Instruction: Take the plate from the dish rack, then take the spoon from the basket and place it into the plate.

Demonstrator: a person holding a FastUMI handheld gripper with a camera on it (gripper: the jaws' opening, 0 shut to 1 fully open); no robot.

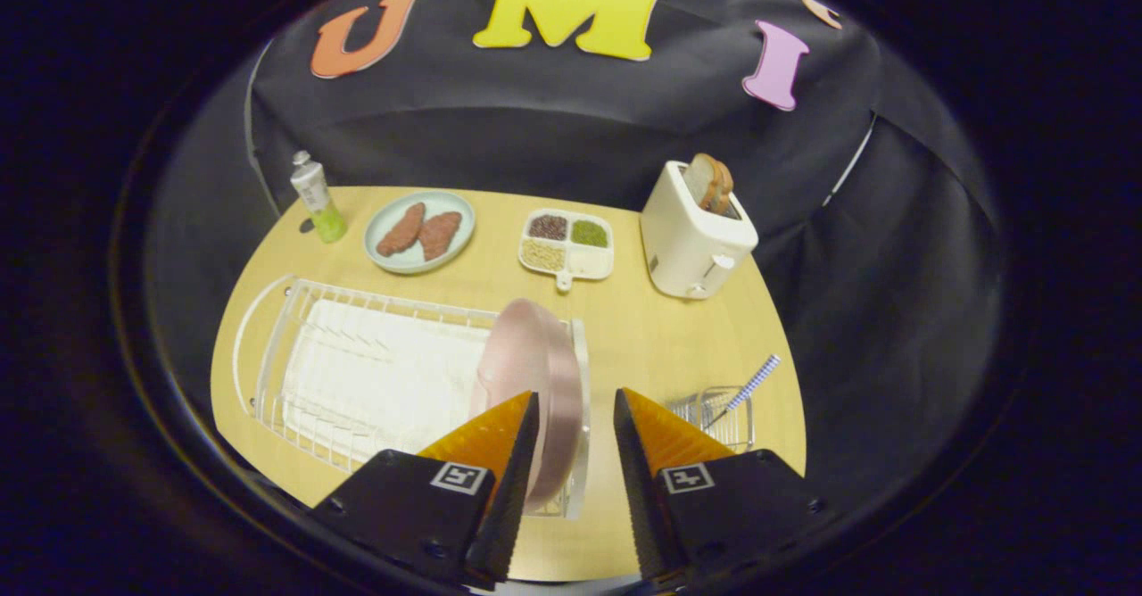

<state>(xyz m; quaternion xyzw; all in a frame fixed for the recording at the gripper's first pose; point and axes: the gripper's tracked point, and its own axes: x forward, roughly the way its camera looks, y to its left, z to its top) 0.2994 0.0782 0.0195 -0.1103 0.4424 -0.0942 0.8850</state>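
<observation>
My gripper [575, 404] is spread open, holding nothing; pink plate [533, 373] stands on edge at the dish rack's [357, 373] right end, spoon [748, 388] handle angling up-right from its basket [721, 416].

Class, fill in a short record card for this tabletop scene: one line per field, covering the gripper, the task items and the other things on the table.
gripper: open, fingers apart above the rack's near end, holding nothing
pink plate: standing on edge in the white dish rack, just ahead of the fingers
spoon: leaning in the small wire basket, beside the rack
far side: toaster with bread, divided dish of grains, plate with sausages, tube
task progress: not started
</observation>
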